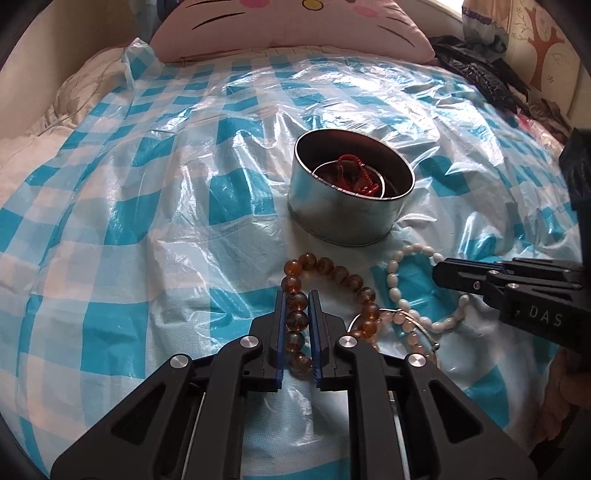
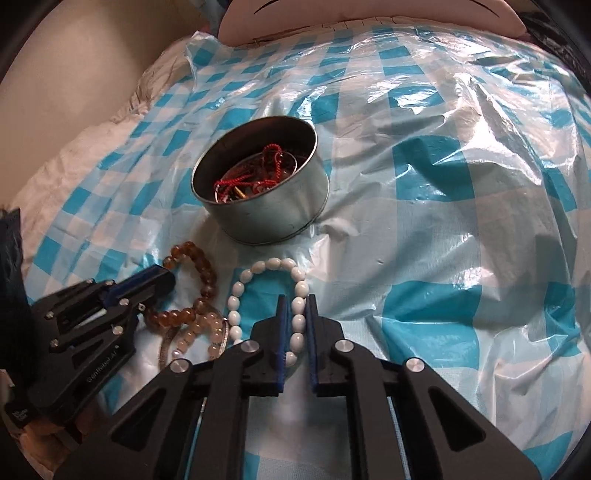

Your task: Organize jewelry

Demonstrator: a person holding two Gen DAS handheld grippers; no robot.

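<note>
A round metal tin holds a red cord bracelet and thin bangles. In front of it lie an amber bead bracelet, a white bead bracelet, a pale pink bead bracelet and a thin silver bangle. My left gripper is shut on the amber bracelet's beads. My right gripper is shut on the white bracelet's beads. Both bracelets still lie on the sheet.
A blue-and-white checked plastic sheet covers the bed. A pink cat-face pillow lies at the far edge. Dark clothing is piled at the far right. Cream bedding shows at the left.
</note>
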